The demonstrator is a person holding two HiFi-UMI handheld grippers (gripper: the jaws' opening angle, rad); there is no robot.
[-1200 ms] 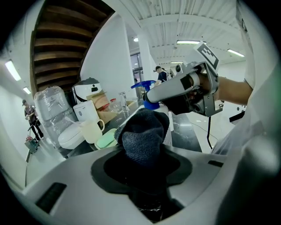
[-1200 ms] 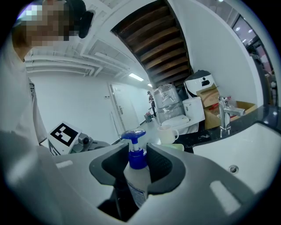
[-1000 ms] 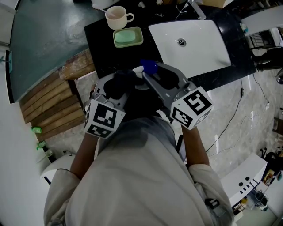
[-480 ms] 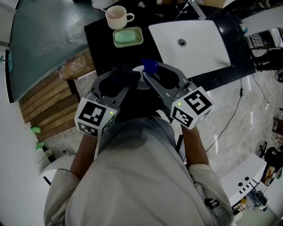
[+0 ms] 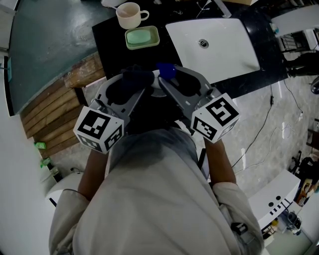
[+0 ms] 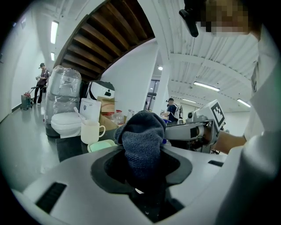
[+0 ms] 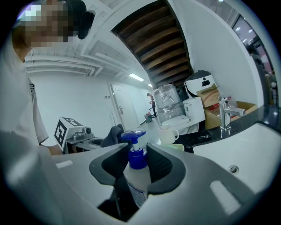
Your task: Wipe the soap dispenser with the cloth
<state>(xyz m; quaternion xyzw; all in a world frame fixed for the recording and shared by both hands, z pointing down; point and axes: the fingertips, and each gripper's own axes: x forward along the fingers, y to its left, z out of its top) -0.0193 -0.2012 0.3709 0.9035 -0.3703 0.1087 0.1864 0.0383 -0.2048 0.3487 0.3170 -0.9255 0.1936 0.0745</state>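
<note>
- Blue pump head on a clear-bodied soap dispenser (image 7: 137, 173): it stands upright between the jaws of the right gripper (image 7: 136, 163), long axis vertical. It is held out in front of the person, above the near edge of the black counter (image 5: 112, 47).
- Right gripper state: jaws closed on the bottle's neck and shoulder, pads on both sides, with the pump sticking up above them.
- Dark grey knitted cloth (image 6: 142, 141): bunched into a wad and clamped in the left gripper (image 6: 142, 165). Its rounded end pokes out past the jaw tips.
- Key relation: the cloth lies to the dispenser's left, just beside the pump at about the same height. In the left gripper view a sliver of blue shows at the wad's right edge. Whether cloth and pump touch, I cannot tell.
- Judgement: the left hand is the working one, already next to the target. A rub up and down the bottle would follow its long axis, but the right jaws cover part of the body.
- Count of task items: one dispenser, one cloth, two grippers.
- Count further out on the counter: one pale mug (image 5: 129, 15), one green soap dish (image 5: 141, 37), one white sink (image 5: 224, 50), one tap (image 7: 225, 112).
</note>
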